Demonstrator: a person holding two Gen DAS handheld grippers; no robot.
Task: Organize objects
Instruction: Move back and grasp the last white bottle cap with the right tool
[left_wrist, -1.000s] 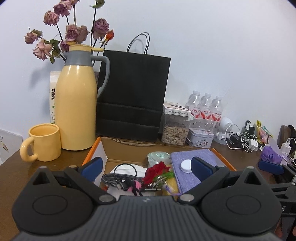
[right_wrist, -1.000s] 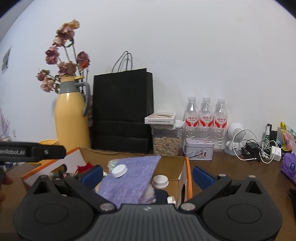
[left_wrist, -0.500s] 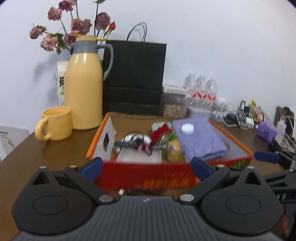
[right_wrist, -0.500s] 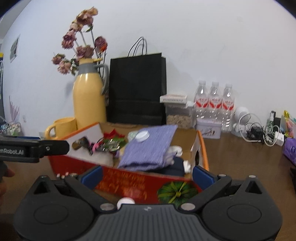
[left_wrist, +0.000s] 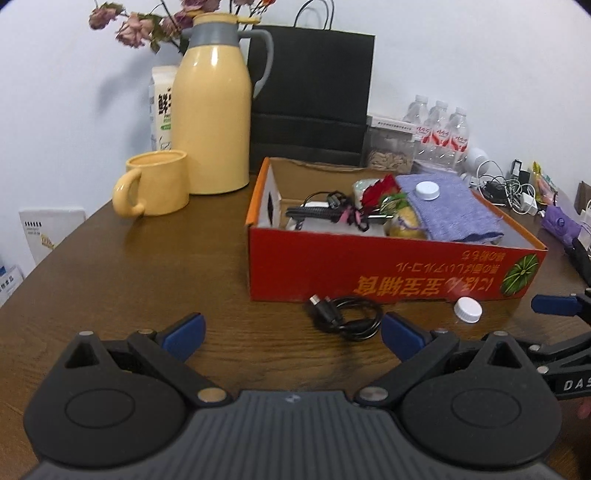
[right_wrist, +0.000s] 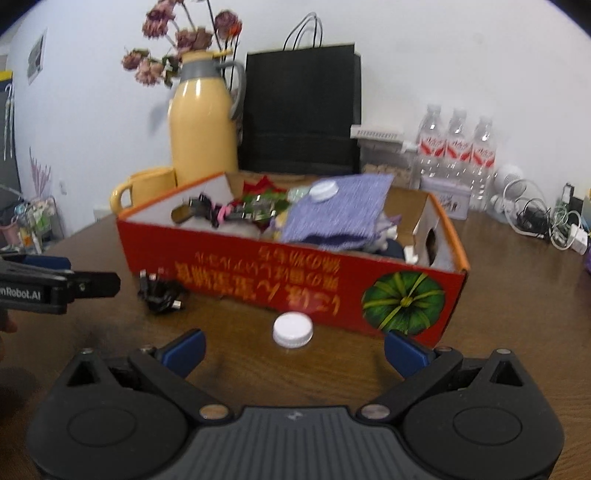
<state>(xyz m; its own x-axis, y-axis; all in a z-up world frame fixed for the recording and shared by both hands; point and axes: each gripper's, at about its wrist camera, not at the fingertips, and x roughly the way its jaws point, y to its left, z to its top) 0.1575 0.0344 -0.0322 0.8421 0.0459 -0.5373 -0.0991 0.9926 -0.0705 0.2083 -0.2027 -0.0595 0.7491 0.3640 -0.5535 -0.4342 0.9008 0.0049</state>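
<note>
Both claws released: right gripper (right_wrist: 293, 349) should straddle the white bottle cap (right_wrist: 293, 329) at 12 o'clock; left gripper (left_wrist: 291, 334) takes the coiled black cable (left_wrist: 347, 316) at 1 o'clock

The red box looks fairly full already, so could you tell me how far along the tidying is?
Mostly done: the red box already holds a purple cloth, a white cap, a cable bundle and a red flower. Nothing is in hand: the left gripper and right gripper are both open and empty. Left on the table in front of the box are the black cable and a loose white cap.
</note>
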